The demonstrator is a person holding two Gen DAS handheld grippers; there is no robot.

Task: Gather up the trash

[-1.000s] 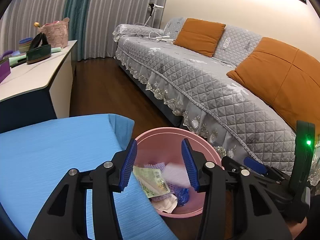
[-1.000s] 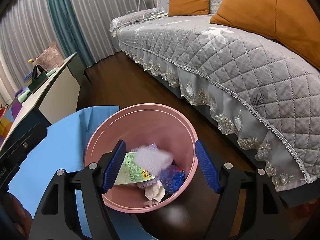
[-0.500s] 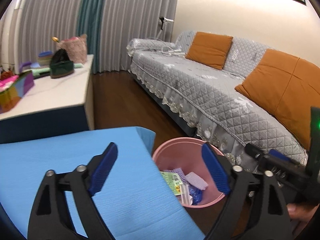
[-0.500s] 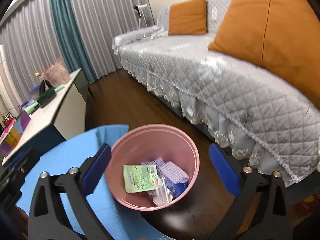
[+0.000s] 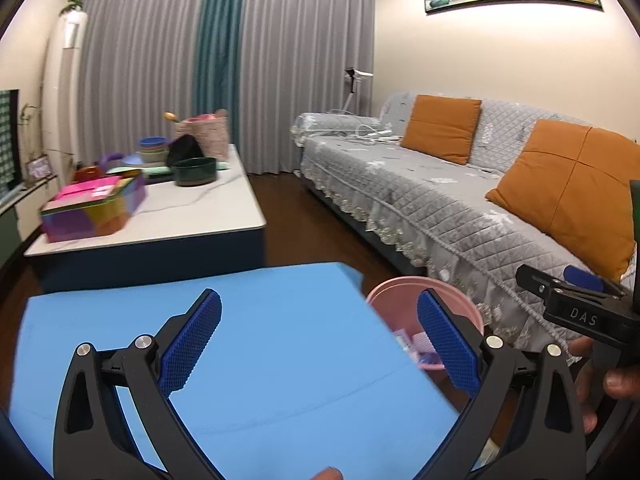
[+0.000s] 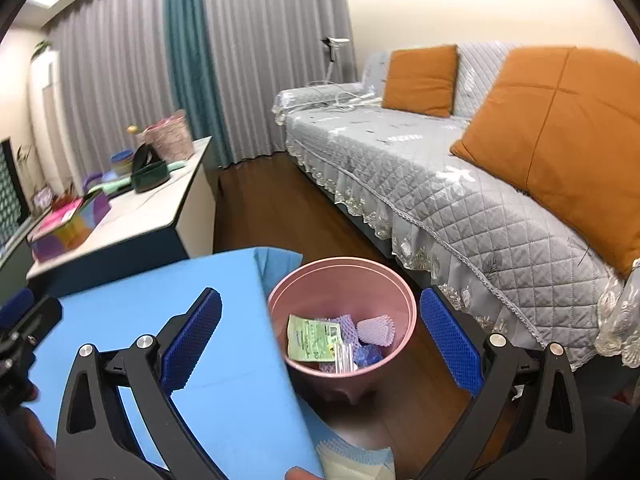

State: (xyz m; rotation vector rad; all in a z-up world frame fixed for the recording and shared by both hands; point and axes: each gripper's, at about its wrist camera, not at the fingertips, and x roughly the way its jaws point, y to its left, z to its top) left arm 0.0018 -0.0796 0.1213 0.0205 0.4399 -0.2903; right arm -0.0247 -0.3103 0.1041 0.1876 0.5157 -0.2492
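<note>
gaping wide and empty, left tool (image 5: 318,344) and right tool (image 6: 320,340) flank the pink bin (image 6: 342,280).

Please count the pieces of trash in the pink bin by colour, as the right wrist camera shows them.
Green packet: 1
Purple foam nets: 2
Blue wrapper: 1
Clear wrapper: 1
Total: 5 visible in the bin; more may lie hidden below.
</note>
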